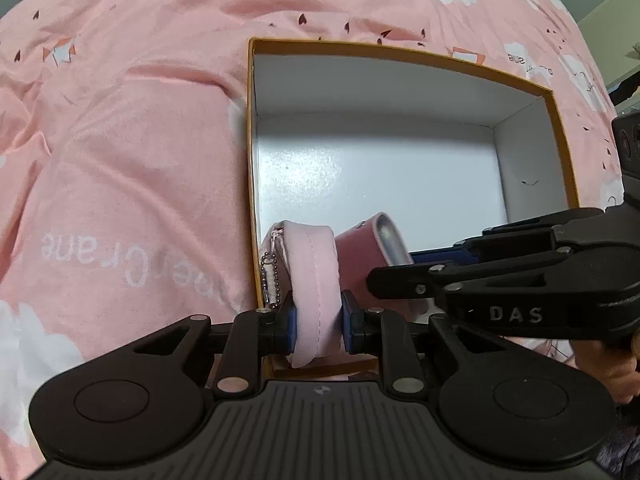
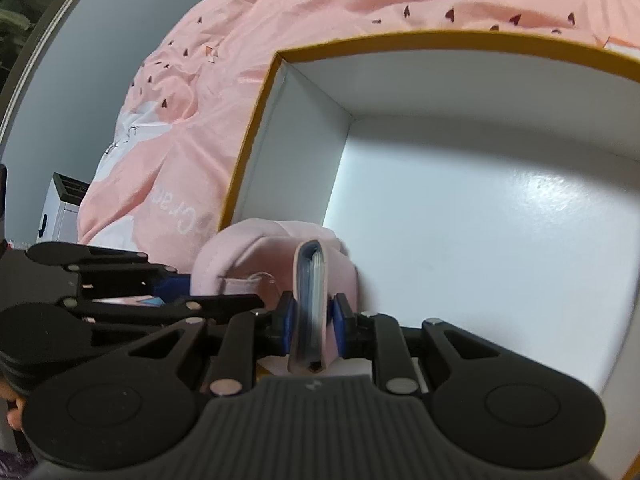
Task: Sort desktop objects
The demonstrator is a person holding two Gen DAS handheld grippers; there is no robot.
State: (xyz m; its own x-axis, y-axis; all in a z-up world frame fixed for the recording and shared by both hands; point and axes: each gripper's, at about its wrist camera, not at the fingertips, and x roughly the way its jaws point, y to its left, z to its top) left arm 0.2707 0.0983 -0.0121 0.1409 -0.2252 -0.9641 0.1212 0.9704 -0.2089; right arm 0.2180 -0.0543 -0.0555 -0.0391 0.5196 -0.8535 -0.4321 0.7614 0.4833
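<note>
Left wrist view: left gripper (image 1: 318, 322) clamps pink pouch (image 1: 310, 272), right gripper (image 2: 316, 322) clamps card holder (image 2: 310, 300), both over box (image 1: 400, 54) near-left corner.

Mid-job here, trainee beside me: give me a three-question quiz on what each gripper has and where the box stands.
1. True or false: the left gripper is shut on a pale pink zip pouch.
2. What does the right gripper clamp? A) a pink card holder B) a pen C) nothing
3. Fill in: the orange-rimmed box rests on a ___ printed sheet.

Key: 1 true; 2 A; 3 pink.
</note>
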